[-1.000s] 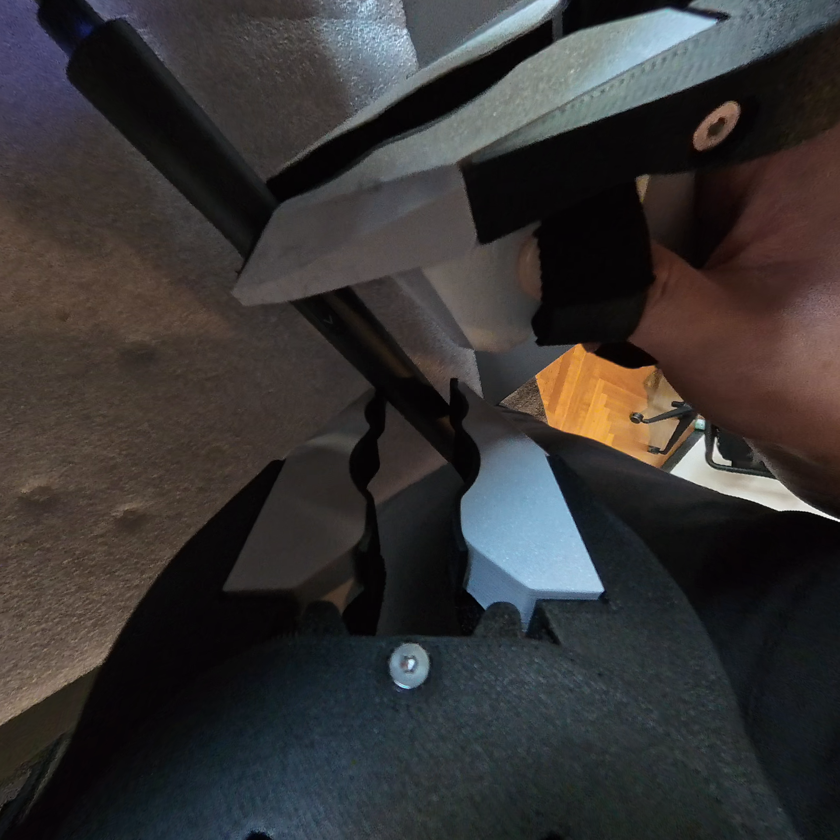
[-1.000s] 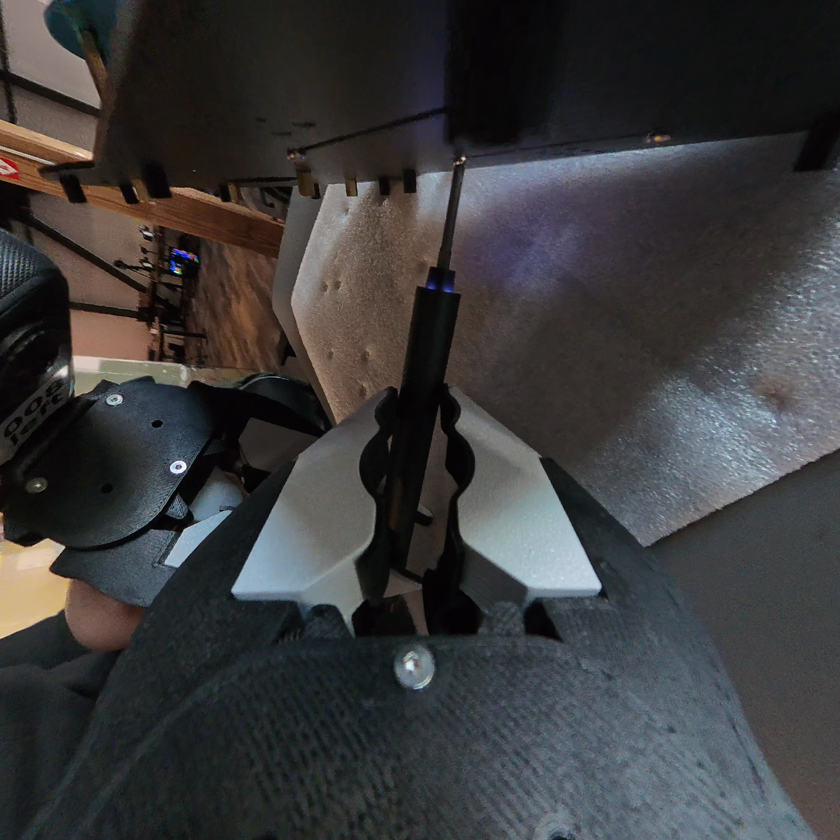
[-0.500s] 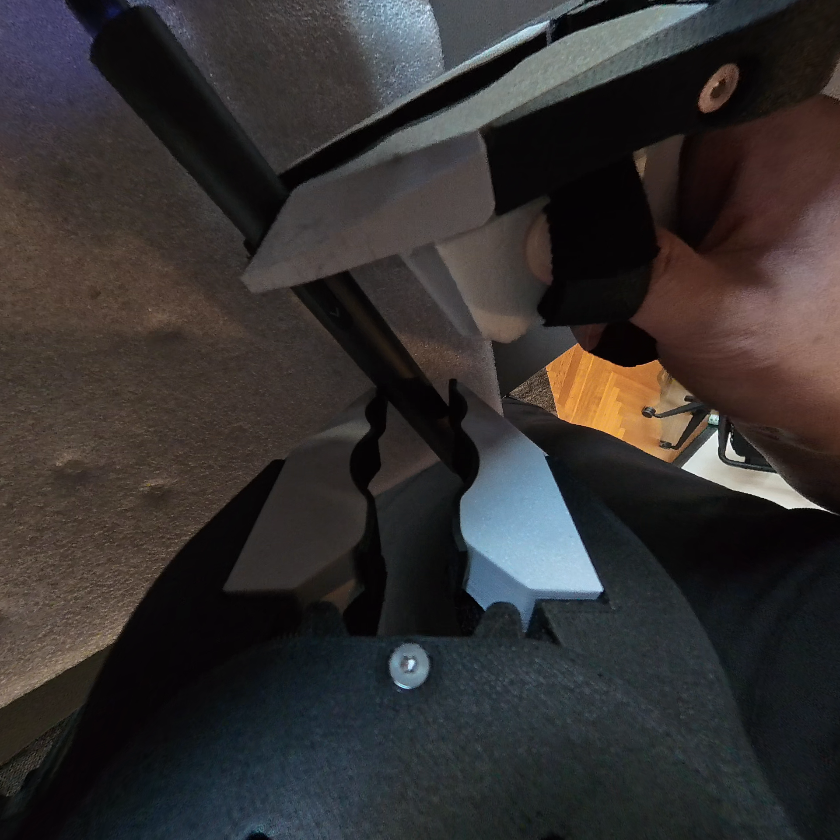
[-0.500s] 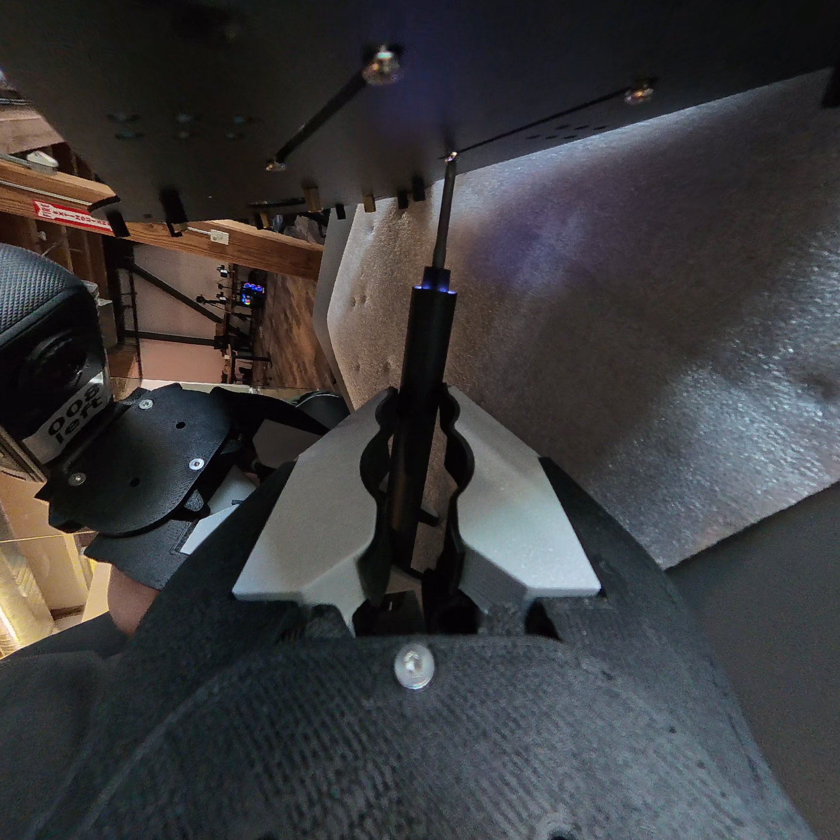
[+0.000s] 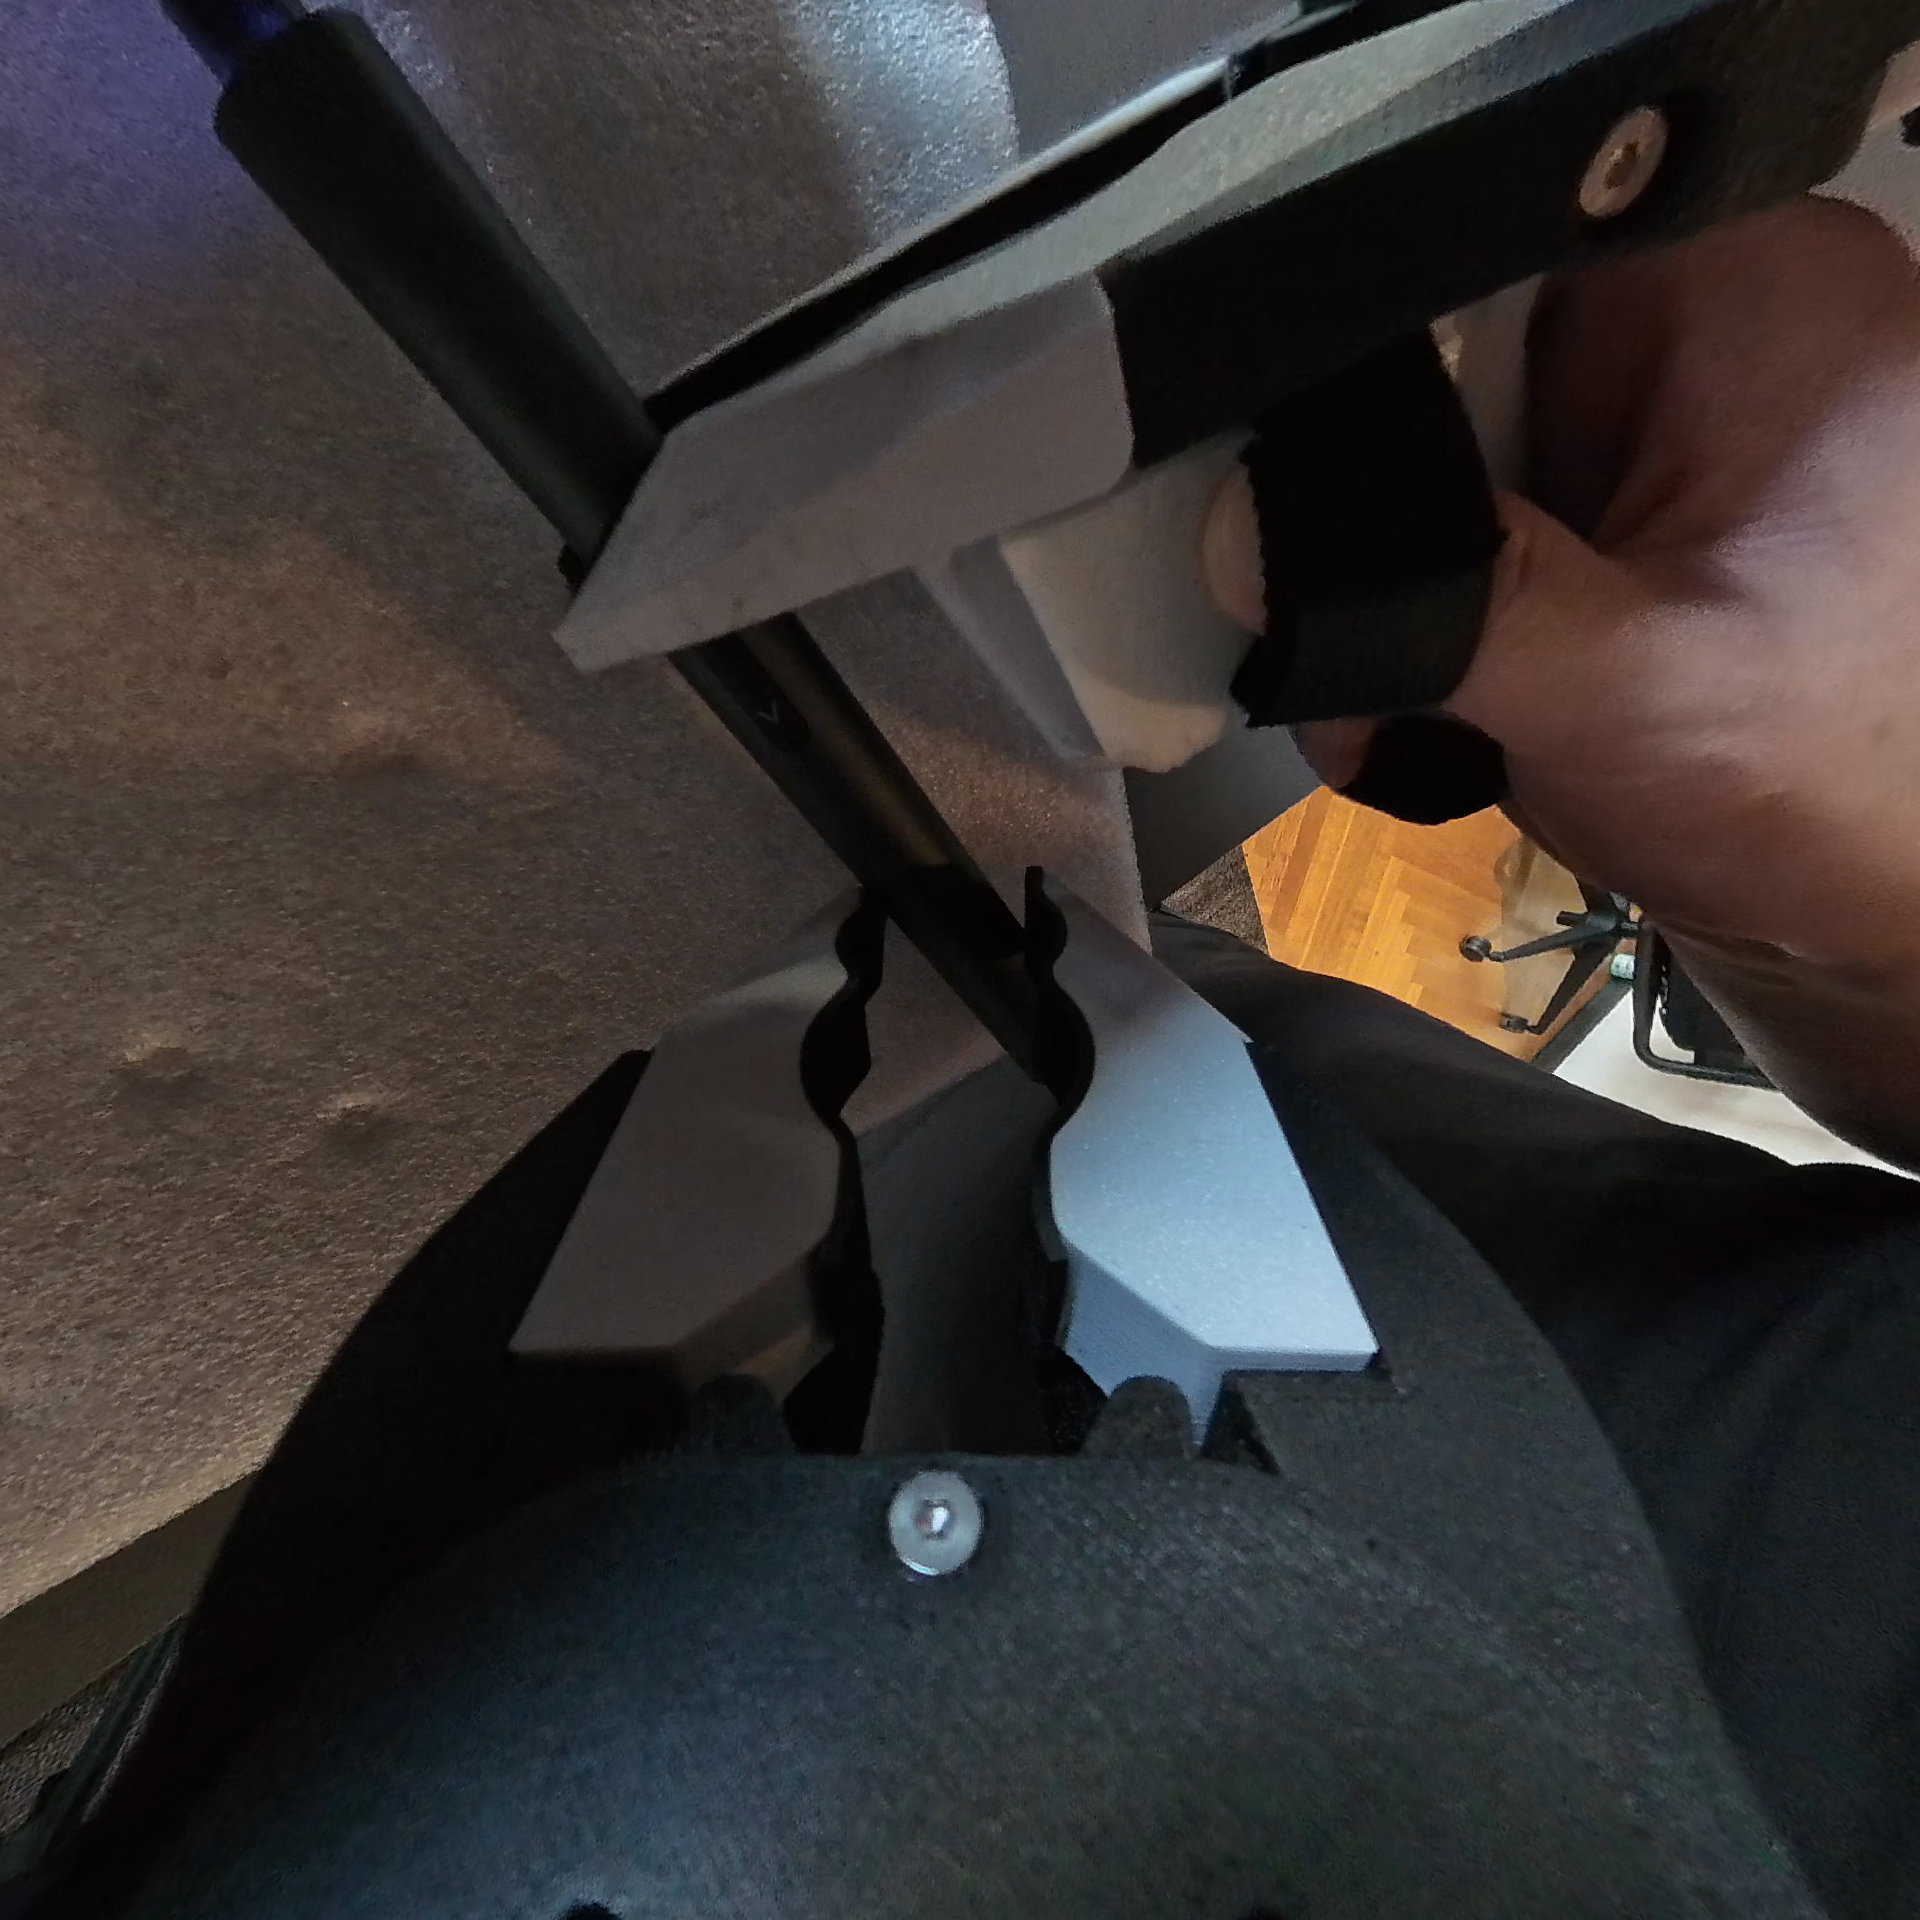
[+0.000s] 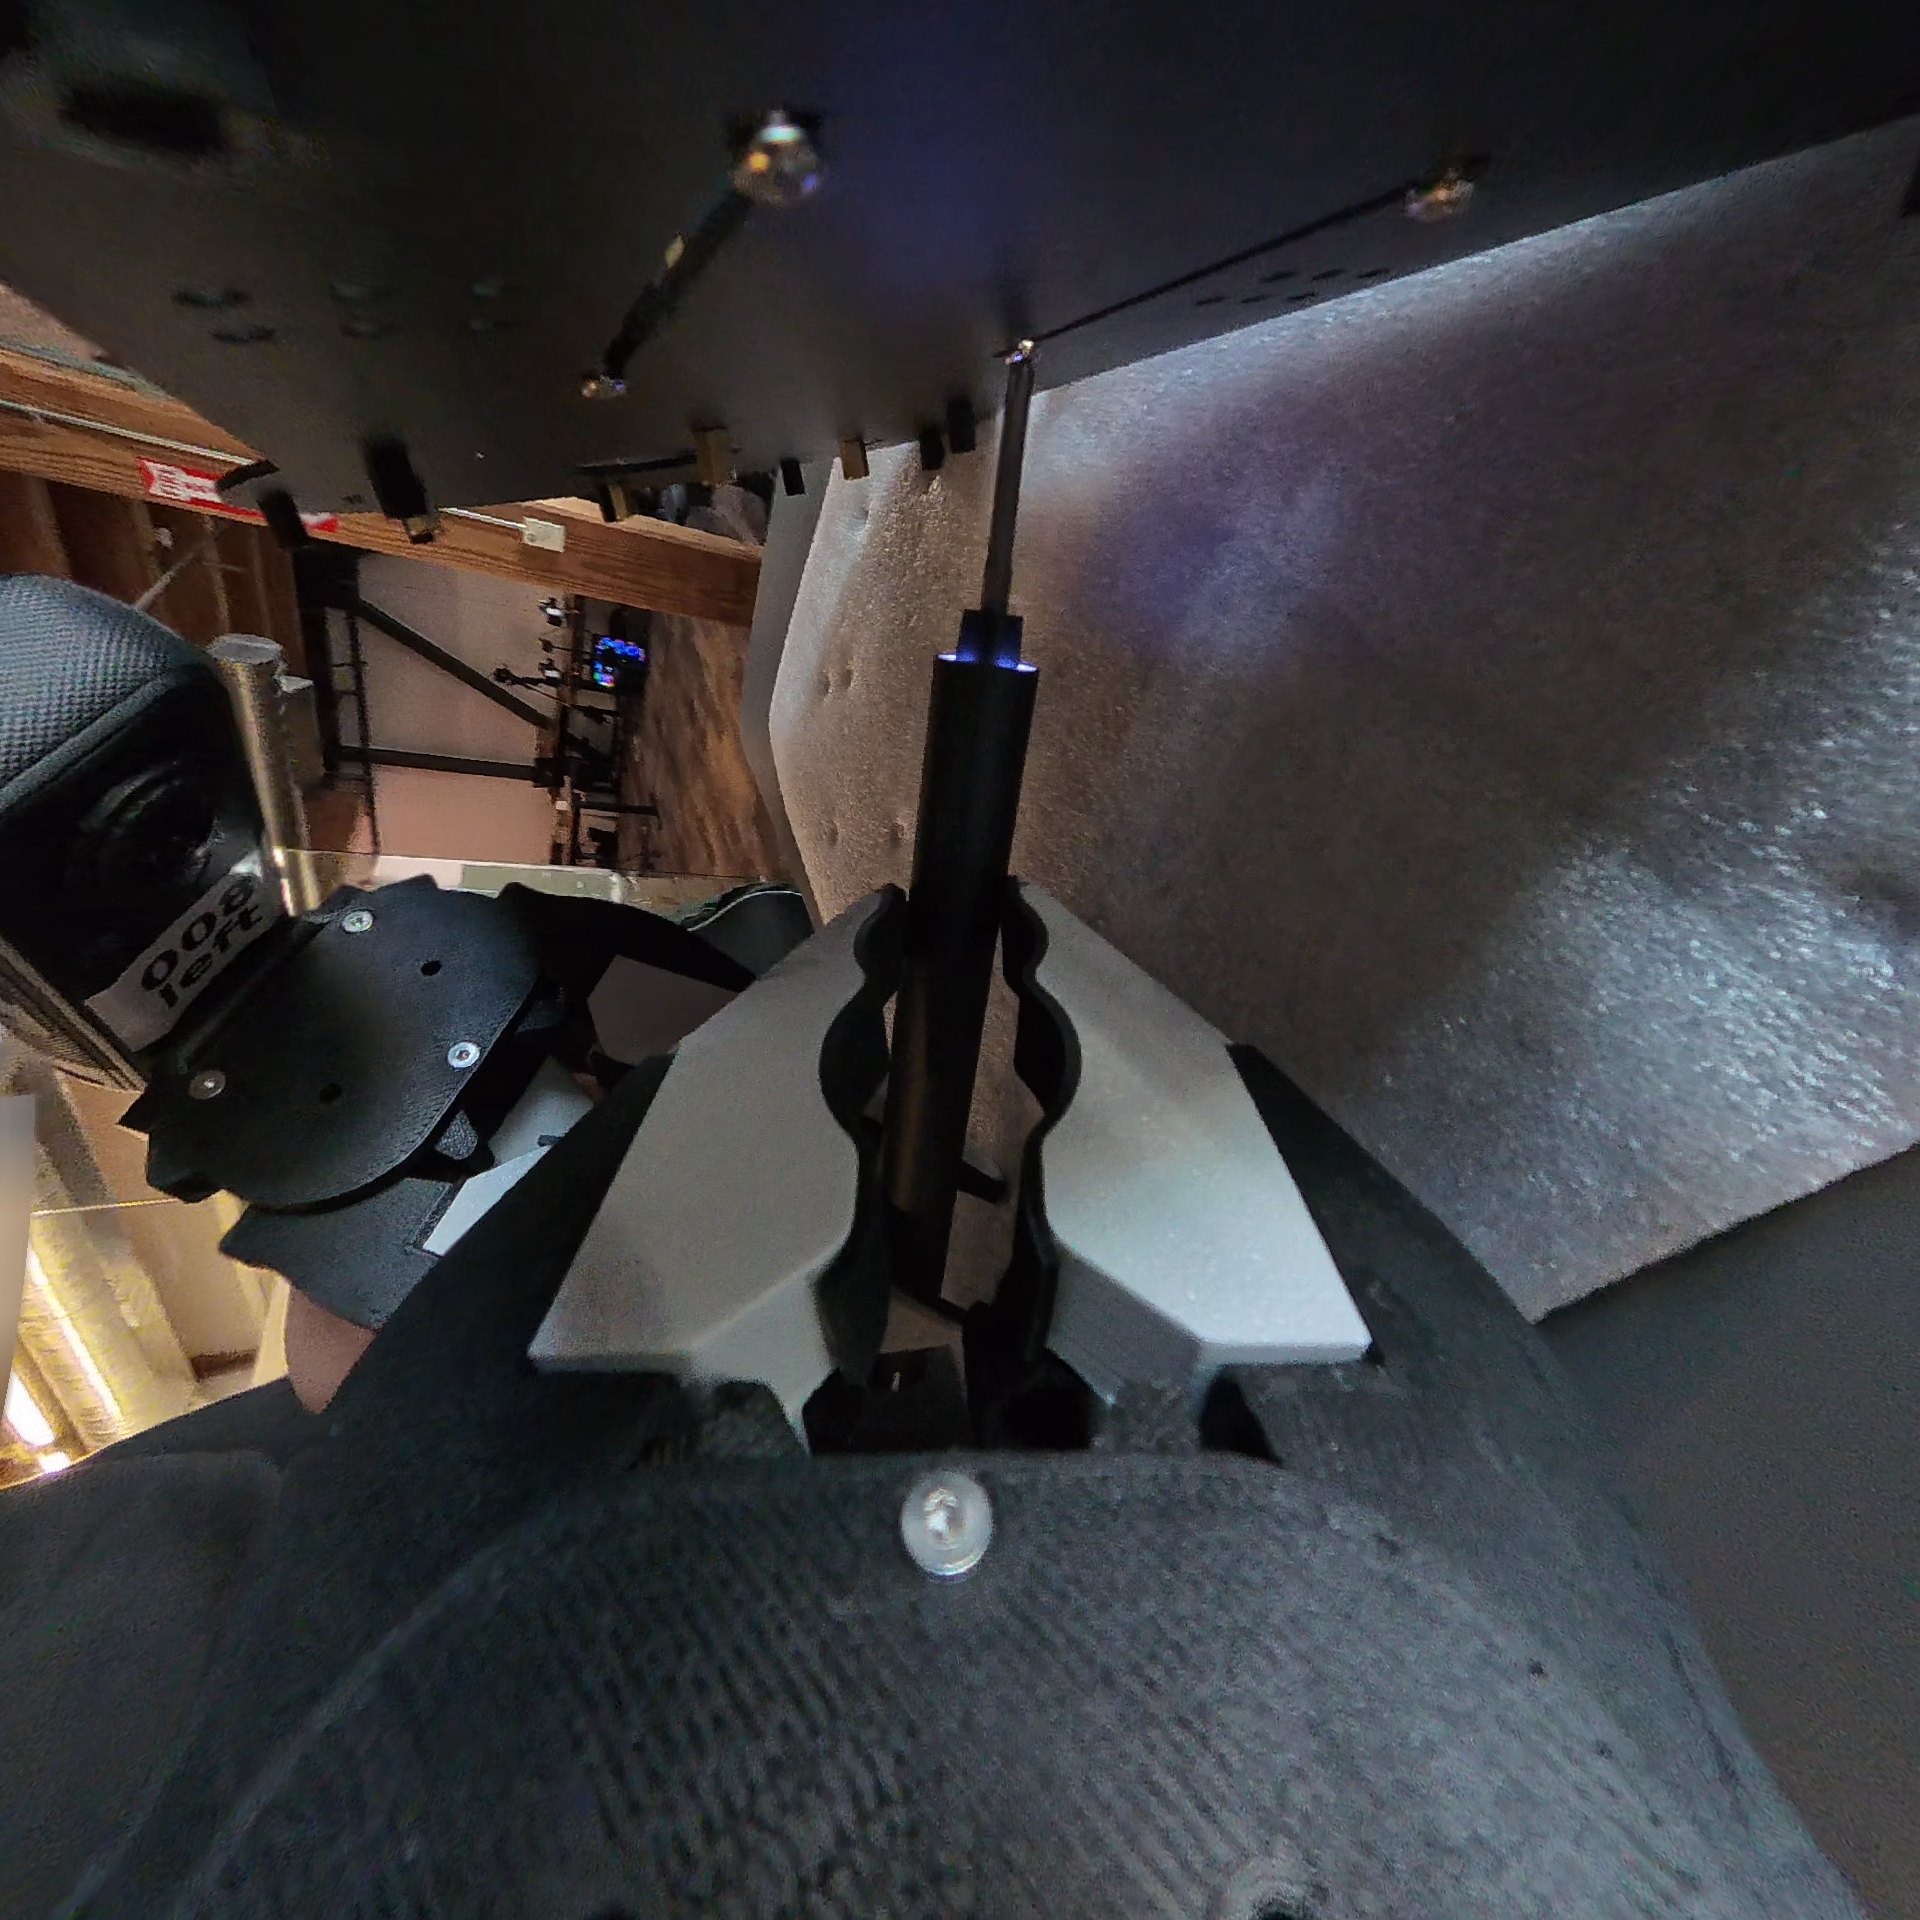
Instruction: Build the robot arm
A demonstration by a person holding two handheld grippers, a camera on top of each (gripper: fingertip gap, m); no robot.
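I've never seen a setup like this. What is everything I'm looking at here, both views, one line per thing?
Screwdriver: one, black, slim, lit at its collar, gripped in the right tongs, tip against the metal panel's edge.
Metal panel: one, black, with screws and slots, across the top of the right view.
Foam sheet: one, grey-white, dimpled, lying behind the screwdriver.
Wooden beams: brown, far background at left.
Wooden floor: orange-brown, with chair legs on it, far right of the left view.
Camera: one, black, mounted on the left tongs.
Hand: one, in a black strap, holding the right tongs.
Right tongs: closed on the screwdriver.
Left tongs: open, the screwdriver's rear end touching one finger.
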